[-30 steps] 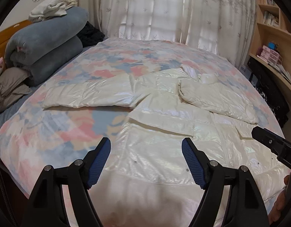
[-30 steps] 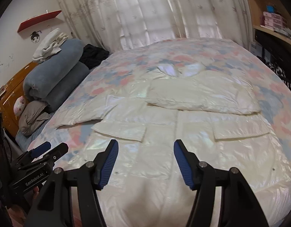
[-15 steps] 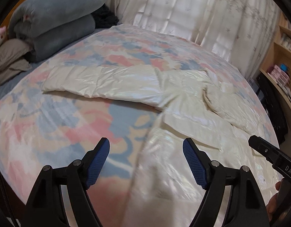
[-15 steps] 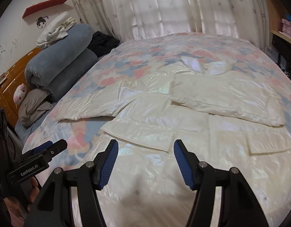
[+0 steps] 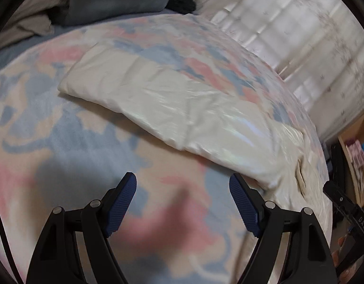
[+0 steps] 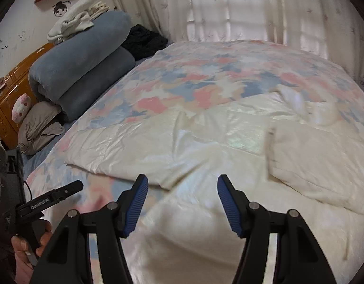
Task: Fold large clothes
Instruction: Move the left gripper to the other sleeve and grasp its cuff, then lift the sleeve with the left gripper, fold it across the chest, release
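A glossy cream puffer jacket (image 6: 229, 142) lies flat on the floral blanket (image 6: 205, 71). Its one sleeve (image 5: 158, 99) stretches out to the left; the other sleeve (image 6: 319, 161) is folded across the body. My left gripper (image 5: 182, 179) is open and empty, low over bare blanket just short of the spread sleeve. My right gripper (image 6: 182, 181) is open and empty above the jacket body, near where the spread sleeve (image 6: 125, 146) joins it. The left gripper's finger (image 6: 61, 194) shows at the lower left of the right wrist view, held by a hand.
Rolled grey-blue blankets (image 6: 82, 61) with white clothes (image 6: 75, 19) on top, a grey pillow (image 6: 39, 123) and a black garment (image 6: 144, 37) line the head of the bed by the wooden headboard (image 6: 6, 99). Curtains (image 6: 229, 7) hang behind. Shelves (image 5: 357, 151) stand at the right.
Both grippers have swung left and sunk. The left one rolled and went from over the jacket body to the blanket beside the spread sleeve. The right one shifted toward that sleeve's base.
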`<action>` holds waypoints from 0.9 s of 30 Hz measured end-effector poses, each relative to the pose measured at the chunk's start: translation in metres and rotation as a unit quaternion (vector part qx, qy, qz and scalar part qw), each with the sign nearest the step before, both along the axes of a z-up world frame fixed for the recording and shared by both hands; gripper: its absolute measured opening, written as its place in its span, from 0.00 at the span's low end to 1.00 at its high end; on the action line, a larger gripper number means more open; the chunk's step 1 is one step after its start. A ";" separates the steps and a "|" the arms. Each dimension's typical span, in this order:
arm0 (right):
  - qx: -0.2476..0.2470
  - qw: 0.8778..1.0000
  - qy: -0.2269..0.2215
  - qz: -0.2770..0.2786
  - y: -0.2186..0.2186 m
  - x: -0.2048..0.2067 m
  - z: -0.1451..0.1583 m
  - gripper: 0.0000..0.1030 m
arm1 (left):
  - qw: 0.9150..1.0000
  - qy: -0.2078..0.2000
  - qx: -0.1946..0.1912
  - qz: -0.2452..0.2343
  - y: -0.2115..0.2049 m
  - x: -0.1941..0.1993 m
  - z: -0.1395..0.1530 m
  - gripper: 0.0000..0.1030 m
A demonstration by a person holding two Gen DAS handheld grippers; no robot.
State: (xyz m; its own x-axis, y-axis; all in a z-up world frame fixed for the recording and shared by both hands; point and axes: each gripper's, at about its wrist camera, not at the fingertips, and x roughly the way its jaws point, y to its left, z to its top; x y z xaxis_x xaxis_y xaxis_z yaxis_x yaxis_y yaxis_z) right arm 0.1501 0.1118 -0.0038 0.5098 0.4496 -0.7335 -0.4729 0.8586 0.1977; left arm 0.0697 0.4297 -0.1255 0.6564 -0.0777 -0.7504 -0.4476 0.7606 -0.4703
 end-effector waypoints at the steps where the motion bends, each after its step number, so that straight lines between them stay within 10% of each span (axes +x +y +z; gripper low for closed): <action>1: -0.002 1.000 0.003 0.004 0.008 0.005 -0.004 0.59 | 1.000 0.006 -0.010 0.009 0.010 0.005 -0.010 0.77; 16: 0.005 1.000 0.028 0.012 0.079 0.057 -0.060 0.59 | 0.998 -0.020 -0.043 0.036 0.071 0.066 -0.047 0.74; 22: -0.012 0.999 0.047 0.012 0.087 0.060 -0.091 0.59 | 0.997 -0.044 -0.028 0.065 0.078 0.063 -0.057 0.50; 27: -0.010 0.999 0.045 0.013 0.087 0.058 -0.097 0.59 | 0.992 -0.069 -0.081 0.070 0.092 0.061 -0.064 0.08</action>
